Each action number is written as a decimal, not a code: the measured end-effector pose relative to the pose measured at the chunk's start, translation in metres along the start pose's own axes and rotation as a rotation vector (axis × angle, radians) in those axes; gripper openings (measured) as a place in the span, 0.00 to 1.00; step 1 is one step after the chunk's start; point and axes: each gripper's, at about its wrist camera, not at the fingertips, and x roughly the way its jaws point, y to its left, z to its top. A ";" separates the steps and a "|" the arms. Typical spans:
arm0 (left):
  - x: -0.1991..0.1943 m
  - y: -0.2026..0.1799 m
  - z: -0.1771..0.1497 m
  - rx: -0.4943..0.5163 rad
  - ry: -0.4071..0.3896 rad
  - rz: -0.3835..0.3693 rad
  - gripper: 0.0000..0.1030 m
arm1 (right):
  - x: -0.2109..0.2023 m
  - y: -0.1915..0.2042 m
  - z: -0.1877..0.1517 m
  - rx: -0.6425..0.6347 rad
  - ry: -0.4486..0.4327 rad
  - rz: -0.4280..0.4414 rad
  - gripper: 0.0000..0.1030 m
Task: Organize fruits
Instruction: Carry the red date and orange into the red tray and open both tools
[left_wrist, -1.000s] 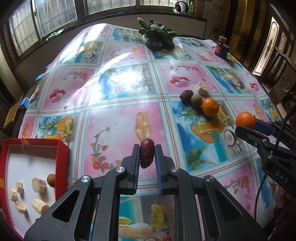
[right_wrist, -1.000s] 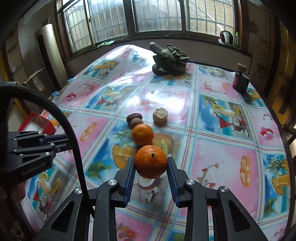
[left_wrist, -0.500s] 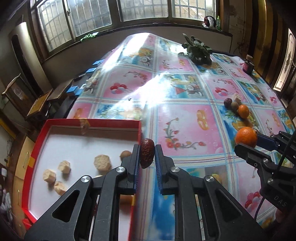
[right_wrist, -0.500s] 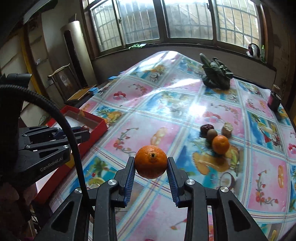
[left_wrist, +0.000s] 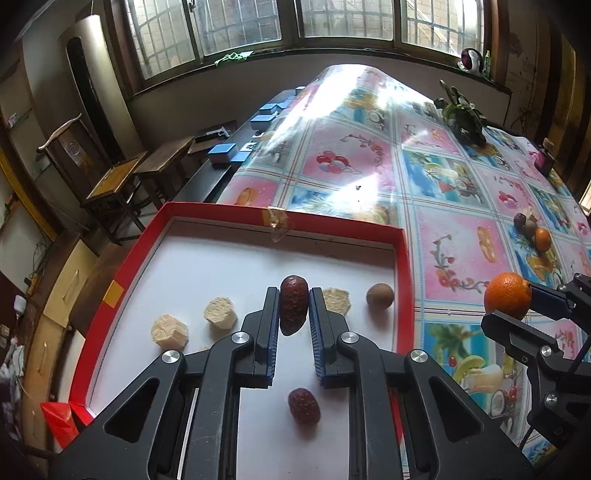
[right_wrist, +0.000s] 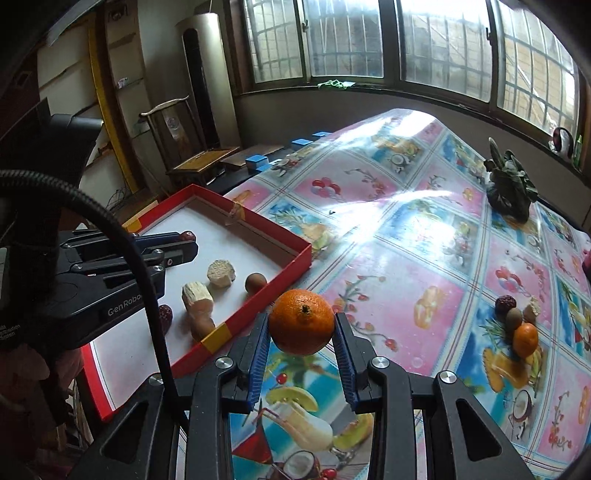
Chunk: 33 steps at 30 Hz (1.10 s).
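My left gripper (left_wrist: 293, 308) is shut on a dark red date (left_wrist: 293, 302) and hangs over the red-rimmed box (left_wrist: 400, 258) with a white floor. Inside the box lie another red date (left_wrist: 303, 405), several pale chunks (left_wrist: 220, 312) and a small brown fruit (left_wrist: 379, 295). My right gripper (right_wrist: 301, 326) is shut on an orange (right_wrist: 301, 321) above the tablecloth, just right of the box's rim (right_wrist: 258, 302). Far right on the table sit a second orange (right_wrist: 526, 340), a brown fruit (right_wrist: 514, 318), a date (right_wrist: 504, 304) and a pale chunk (right_wrist: 532, 309).
The table (right_wrist: 388, 266) wears a glossy fruit-print cloth with strong glare. A dark leafy bundle (right_wrist: 511, 188) lies at the far end. Wooden chairs (left_wrist: 110, 184) and blue blocks (left_wrist: 221, 153) stand beyond the table's left edge. A person's hand (right_wrist: 22, 369) holds the left gripper.
Both grippers have swept left across the table, each keeping its fruit. The left one with its date has come from over the box's right rim to over its white floor; the right one nears the rim.
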 end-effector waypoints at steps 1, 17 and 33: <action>0.002 0.004 0.000 -0.007 0.002 0.003 0.14 | 0.002 0.003 0.002 -0.006 0.000 0.004 0.32; 0.020 0.043 0.007 -0.070 0.025 0.031 0.14 | 0.041 0.043 0.029 -0.095 0.041 0.055 0.32; 0.038 0.063 0.009 -0.110 0.055 0.034 0.14 | 0.083 0.059 0.057 -0.145 0.084 0.105 0.32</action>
